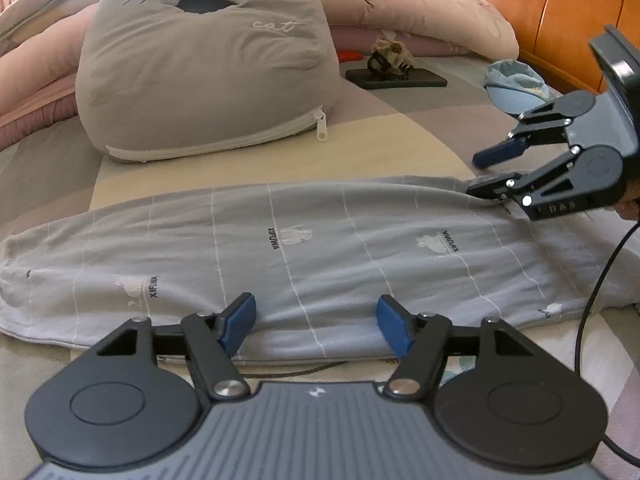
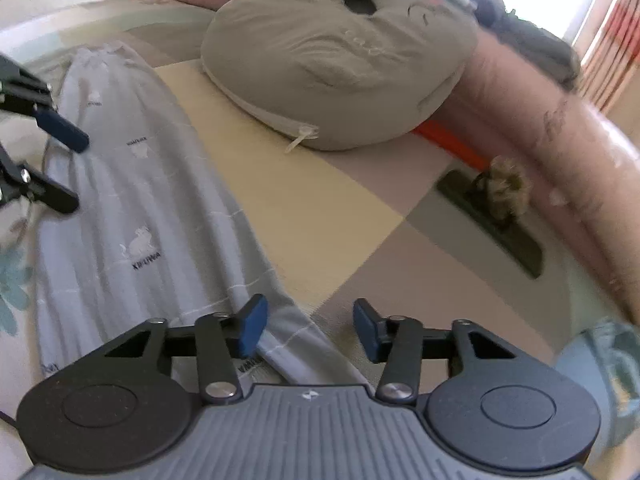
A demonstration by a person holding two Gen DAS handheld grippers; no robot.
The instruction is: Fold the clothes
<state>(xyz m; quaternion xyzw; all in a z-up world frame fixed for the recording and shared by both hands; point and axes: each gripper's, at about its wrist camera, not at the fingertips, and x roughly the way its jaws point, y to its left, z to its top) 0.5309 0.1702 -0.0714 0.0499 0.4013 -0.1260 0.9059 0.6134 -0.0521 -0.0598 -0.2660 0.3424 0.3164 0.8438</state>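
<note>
- Your left tool (image 1: 316,326) is spread wide over the near long edge of the garment (image 1: 320,252), gripping nothing.
- Your right tool (image 2: 306,328) gapes at the garment's end, one finger (image 2: 252,330) on the cloth, placed to catch that end.
- The garment is soft grey jersey with thin white lines, laid long and narrow across the bed (image 1: 280,160), lightly rumpled.
- A plump zippered pillow (image 1: 208,72) sits beyond.

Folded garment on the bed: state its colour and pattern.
Light grey garment with thin white grid lines and small white cat prints; clearest in the left wrist view.
</note>
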